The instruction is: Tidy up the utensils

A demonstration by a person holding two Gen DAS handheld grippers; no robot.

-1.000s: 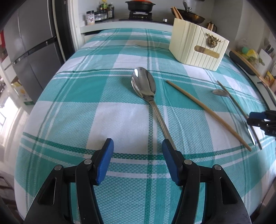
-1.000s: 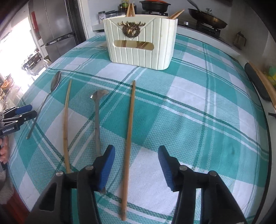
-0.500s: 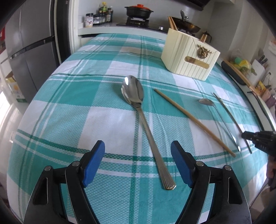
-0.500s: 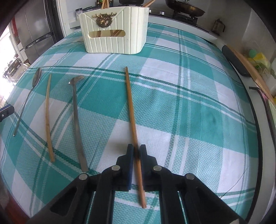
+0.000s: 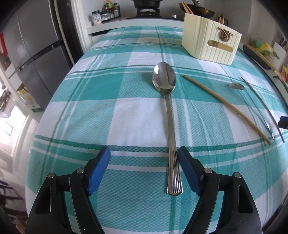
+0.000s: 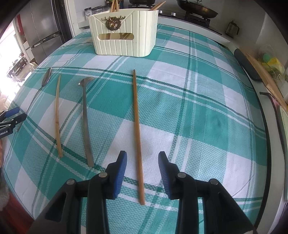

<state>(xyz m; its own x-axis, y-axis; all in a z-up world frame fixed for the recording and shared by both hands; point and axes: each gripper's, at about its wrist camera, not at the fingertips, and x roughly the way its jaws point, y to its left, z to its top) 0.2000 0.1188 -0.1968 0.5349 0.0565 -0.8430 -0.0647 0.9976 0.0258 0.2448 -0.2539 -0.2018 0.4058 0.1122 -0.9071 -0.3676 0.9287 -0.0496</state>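
Observation:
A large steel spoon point(image 5: 167, 111) lies on the teal checked cloth, bowl away from me. Its handle end sits between the pads of my open left gripper point(image 5: 144, 154), close to the right pad and not pressed. My right gripper point(image 6: 142, 156) straddles the near part of a wooden chopstick point(image 6: 136, 117); its jaws are opening and the pads stand clear of the stick. Left of it lie a small flat steel spoon point(image 6: 86, 117) and a second chopstick point(image 6: 57, 115). A cream utensil holder point(image 6: 124, 32) with chopsticks in it stands at the far side.
Behind the table point(image 5: 75, 126) is a counter with a stove point(image 5: 147, 10), pans and spice jars. A grey fridge point(image 5: 32, 54) stands at the left. A dark tray and wooden board point(image 6: 252, 66) lie along the right edge. The left gripper's tip point(image 6: 10, 117) shows beside the big spoon.
The right gripper's jaws closed around the chopstick and have opened again; the stick still lies on the cloth. The left gripper's jaws widened and now straddle the spoon's handle end.

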